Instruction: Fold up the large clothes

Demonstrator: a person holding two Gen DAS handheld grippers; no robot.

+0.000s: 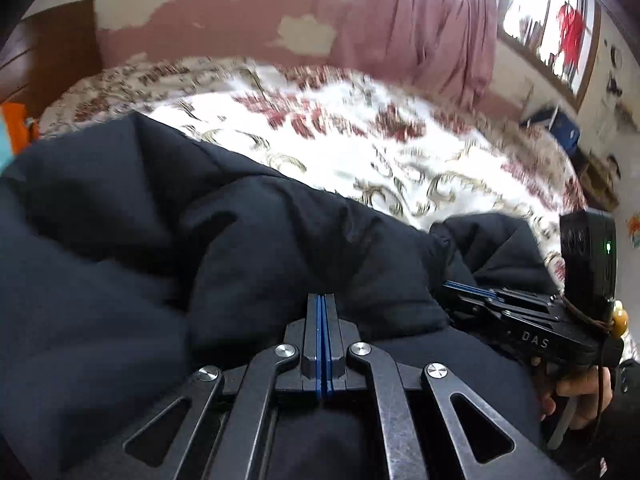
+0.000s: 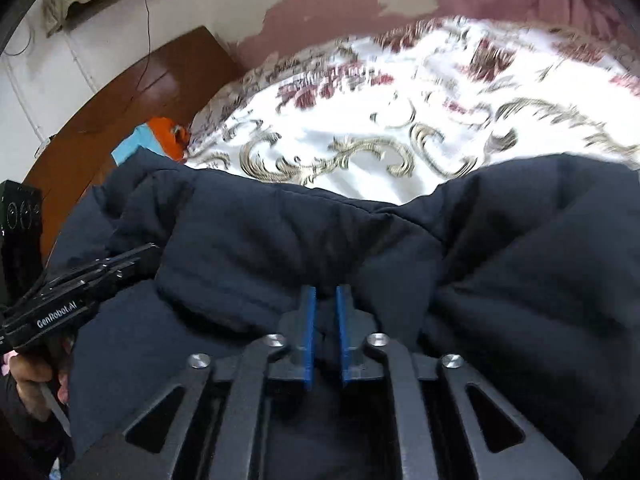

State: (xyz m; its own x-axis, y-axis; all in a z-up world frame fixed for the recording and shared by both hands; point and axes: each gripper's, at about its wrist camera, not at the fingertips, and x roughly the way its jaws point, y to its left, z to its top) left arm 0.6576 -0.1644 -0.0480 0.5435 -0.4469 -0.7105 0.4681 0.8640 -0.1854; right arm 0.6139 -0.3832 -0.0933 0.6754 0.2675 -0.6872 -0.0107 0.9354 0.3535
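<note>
Care with the grip matters most here, I judge: the padded navy jacket [image 1: 200, 240] is bulky and slippery, so both pinches should bite deep into the fabric and travel together, or the fold will sag in the middle.

Left wrist view: my left tongs [image 1: 323, 304] look pressed fully together, blue pads meeting with no gap that I can see. Whether a thin layer of cloth sits between them I cannot tell; the tips lie right against the jacket. The garment is bunched in front of me, spread over the near part of the bed [image 1: 360, 140] with its floral sheet. The right tongs [image 1: 460, 286] come in from the side, low and roughly level, tips at the jacket's edge; the hand [image 1: 576, 396] wraps the grip below.

Right wrist view: the right tongs [image 2: 326, 300] stand a little apart, with a wad of the navy jacket [image 2: 280, 240] caught between the blue pads. The tool points forward and slightly down across the bed [image 2: 360, 120]. The left tongs [image 2: 148, 252] angle in from the side, tips on the fabric. An orange and blue cloth [image 2: 160, 136] lies near the wooden headboard [image 2: 120, 100].
</note>
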